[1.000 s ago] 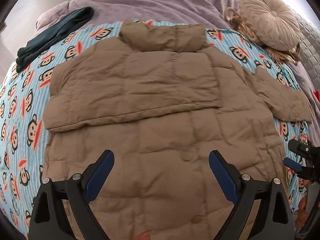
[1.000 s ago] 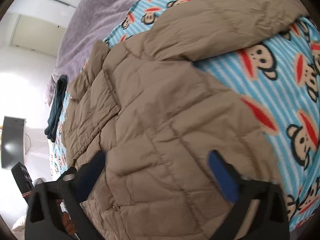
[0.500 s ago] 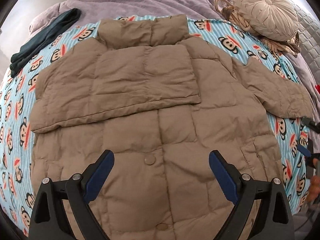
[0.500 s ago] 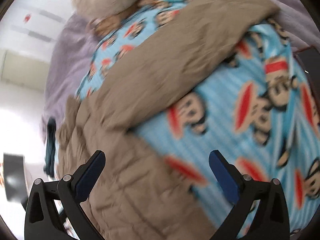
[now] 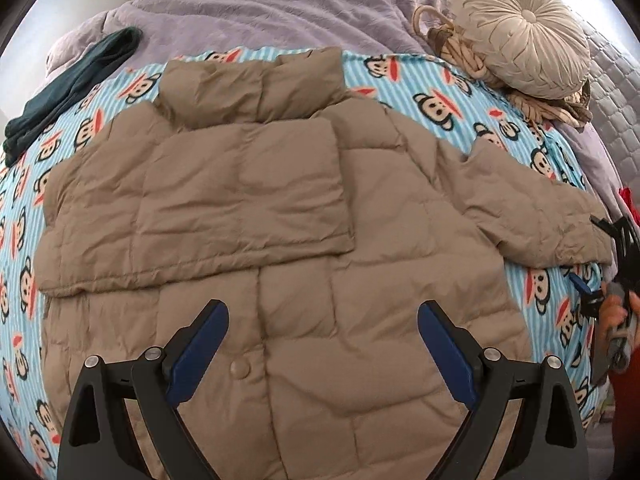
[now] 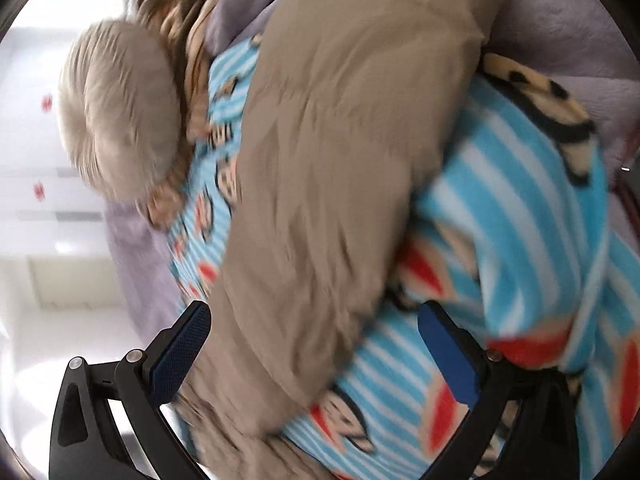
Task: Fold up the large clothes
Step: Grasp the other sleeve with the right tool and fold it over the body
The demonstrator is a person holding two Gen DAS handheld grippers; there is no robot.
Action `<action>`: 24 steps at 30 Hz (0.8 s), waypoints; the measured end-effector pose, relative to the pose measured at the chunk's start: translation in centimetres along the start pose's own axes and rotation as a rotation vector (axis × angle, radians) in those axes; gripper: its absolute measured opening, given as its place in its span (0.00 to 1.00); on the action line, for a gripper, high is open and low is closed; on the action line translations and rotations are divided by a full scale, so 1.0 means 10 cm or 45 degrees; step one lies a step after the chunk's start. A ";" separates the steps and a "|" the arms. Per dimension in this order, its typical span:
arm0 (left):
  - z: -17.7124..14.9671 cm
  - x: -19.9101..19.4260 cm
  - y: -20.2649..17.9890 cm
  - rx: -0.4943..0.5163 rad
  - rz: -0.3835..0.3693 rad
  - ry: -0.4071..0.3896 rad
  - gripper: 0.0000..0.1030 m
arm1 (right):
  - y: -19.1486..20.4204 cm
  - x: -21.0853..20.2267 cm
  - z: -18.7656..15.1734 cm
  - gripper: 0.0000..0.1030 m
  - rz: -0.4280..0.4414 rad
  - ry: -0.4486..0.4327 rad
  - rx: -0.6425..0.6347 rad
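A tan quilted puffer jacket (image 5: 304,248) lies flat on a blue striped monkey-print blanket (image 5: 440,100). Its left sleeve (image 5: 200,208) is folded across the chest. Its right sleeve (image 5: 536,220) stretches out sideways to the right. My left gripper (image 5: 322,344) hovers open above the jacket's lower front, holding nothing. In the right wrist view, blurred, my right gripper (image 6: 314,344) is open close over the outstretched sleeve (image 6: 332,160), nothing between its fingers. In the left wrist view the right gripper (image 5: 600,280) shows at the far right edge beside the sleeve's cuff, held by a hand.
A round beige pleated cushion (image 5: 520,28) and a coiled rope basket (image 5: 452,40) lie at the back right. A dark teal garment (image 5: 68,88) lies at the back left. A lilac bedspread (image 5: 280,0) covers the bed behind the blanket.
My left gripper has pulled back and right, so more of the jacket shows. My right gripper has swung from the jacket's body along the outstretched sleeve toward its cuff.
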State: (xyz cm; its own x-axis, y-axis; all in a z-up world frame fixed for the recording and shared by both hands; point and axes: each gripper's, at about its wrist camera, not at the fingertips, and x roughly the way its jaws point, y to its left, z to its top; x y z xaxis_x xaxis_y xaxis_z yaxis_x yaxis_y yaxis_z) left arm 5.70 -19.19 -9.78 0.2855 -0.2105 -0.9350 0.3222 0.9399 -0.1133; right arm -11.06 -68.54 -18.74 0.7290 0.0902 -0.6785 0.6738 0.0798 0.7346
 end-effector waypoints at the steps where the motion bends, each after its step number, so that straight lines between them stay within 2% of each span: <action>1: 0.03 0.00 -0.01 0.004 0.001 -0.006 0.93 | -0.03 0.02 0.06 0.95 0.036 -0.012 0.060; 2: 0.05 0.00 -0.02 0.006 -0.001 -0.011 0.93 | -0.05 0.04 0.10 0.91 0.064 -0.015 0.105; 3: 0.08 0.00 -0.02 0.007 -0.004 -0.015 0.93 | -0.07 0.06 0.14 0.71 0.093 -0.014 0.156; 4: 0.11 -0.01 -0.01 0.008 -0.009 -0.020 0.93 | -0.08 0.09 0.17 0.42 0.105 -0.008 0.188; 5: 0.14 -0.01 0.00 0.007 -0.010 -0.028 0.93 | -0.10 0.12 0.20 0.28 0.113 0.012 0.220; 6: 0.17 -0.02 0.01 0.006 -0.007 -0.038 0.93 | -0.10 0.16 0.23 0.09 0.131 0.030 0.238; 8: 0.24 -0.05 0.07 -0.001 0.007 -0.066 0.93 | -0.07 0.19 0.25 0.07 0.153 0.034 0.245; 10: 0.31 -0.08 0.12 -0.014 0.019 -0.087 0.93 | 0.06 0.16 0.26 0.07 0.155 0.022 0.174; 16: 0.44 -0.10 0.42 -0.082 0.040 -0.121 0.93 | 0.87 -0.02 0.07 0.07 0.125 0.004 -0.258; 21: 0.44 -0.08 0.68 -0.135 0.049 -0.128 0.93 | 1.73 -0.04 -0.48 0.07 0.108 0.011 -0.683; 24: 0.42 -0.08 0.86 -0.164 0.050 -0.137 0.93 | 2.24 0.09 -1.00 0.07 0.120 0.050 -0.934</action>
State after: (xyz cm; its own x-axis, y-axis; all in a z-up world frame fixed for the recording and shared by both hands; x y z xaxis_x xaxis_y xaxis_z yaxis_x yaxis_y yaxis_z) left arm 12.08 -12.04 -8.55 0.3930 -0.1937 -0.8989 0.1921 0.9733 -0.1258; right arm 3.49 -56.78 -2.87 0.7656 0.1640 -0.6221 0.3449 0.7116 0.6121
